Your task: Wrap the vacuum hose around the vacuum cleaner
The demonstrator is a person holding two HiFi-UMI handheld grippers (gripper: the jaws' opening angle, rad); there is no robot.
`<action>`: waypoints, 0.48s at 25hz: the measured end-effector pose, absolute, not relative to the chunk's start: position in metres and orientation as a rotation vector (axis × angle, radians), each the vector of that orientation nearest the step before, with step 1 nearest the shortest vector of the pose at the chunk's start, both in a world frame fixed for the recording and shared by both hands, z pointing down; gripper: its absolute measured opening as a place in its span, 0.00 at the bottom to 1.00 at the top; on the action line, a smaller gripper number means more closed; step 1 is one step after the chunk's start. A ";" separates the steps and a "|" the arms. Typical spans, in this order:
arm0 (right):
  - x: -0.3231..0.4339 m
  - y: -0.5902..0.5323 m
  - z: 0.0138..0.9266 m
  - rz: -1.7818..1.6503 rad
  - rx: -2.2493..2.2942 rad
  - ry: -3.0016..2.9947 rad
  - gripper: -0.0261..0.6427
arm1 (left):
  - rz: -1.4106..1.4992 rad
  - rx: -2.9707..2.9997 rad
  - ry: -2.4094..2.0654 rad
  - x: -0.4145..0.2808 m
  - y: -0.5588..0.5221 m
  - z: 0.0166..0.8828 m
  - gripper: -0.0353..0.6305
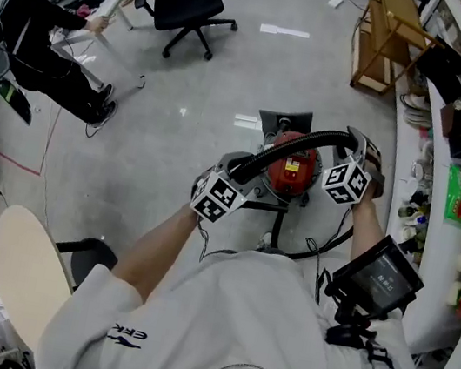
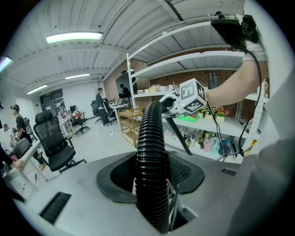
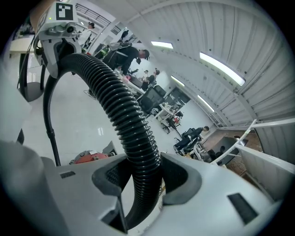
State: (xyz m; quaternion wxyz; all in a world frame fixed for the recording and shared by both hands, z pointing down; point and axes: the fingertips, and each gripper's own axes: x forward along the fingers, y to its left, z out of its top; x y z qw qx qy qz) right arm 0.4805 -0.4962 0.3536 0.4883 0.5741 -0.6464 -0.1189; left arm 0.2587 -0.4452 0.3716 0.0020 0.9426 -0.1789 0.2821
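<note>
currently left gripper (image 1: 235, 169) and right gripper (image 1: 358, 151) each clamp the vacuum hose (image 1: 305, 137), arched crosswise over the vacuum cleaner (image 1: 290, 174) between them.

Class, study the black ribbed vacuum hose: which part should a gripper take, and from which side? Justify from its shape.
Probably best: take the vacuum hose on its free arched span above the red vacuum cleaner, coming from above, with the fingers closing across its round section so the ribs resist sliding. The left gripper and right gripper both grip it that way.
</note>
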 end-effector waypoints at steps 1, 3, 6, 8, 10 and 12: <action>0.480 -0.507 0.353 -0.298 1.387 -1.578 0.32 | 0.886 2.951 -0.576 0.259 -0.453 0.372 0.32; 0.477 -0.526 0.353 -0.310 1.371 -1.588 0.32 | 0.886 2.937 -0.602 0.258 -0.467 0.373 0.32; 0.473 -0.550 0.357 -0.314 1.350 -1.598 0.32 | 0.888 2.913 -0.627 0.255 -0.484 0.378 0.32; 0.470 -0.565 0.361 -0.316 1.336 -1.599 0.32 | 0.891 2.905 -0.633 0.253 -0.498 0.381 0.32; 0.467 -0.583 0.365 -0.314 1.320 -1.595 0.32 | 0.890 2.899 -0.628 0.250 -0.514 0.384 0.32; 0.464 -0.602 0.370 -0.313 1.298 -1.585 0.32 | 0.881 2.891 -0.616 0.247 -0.530 0.389 0.32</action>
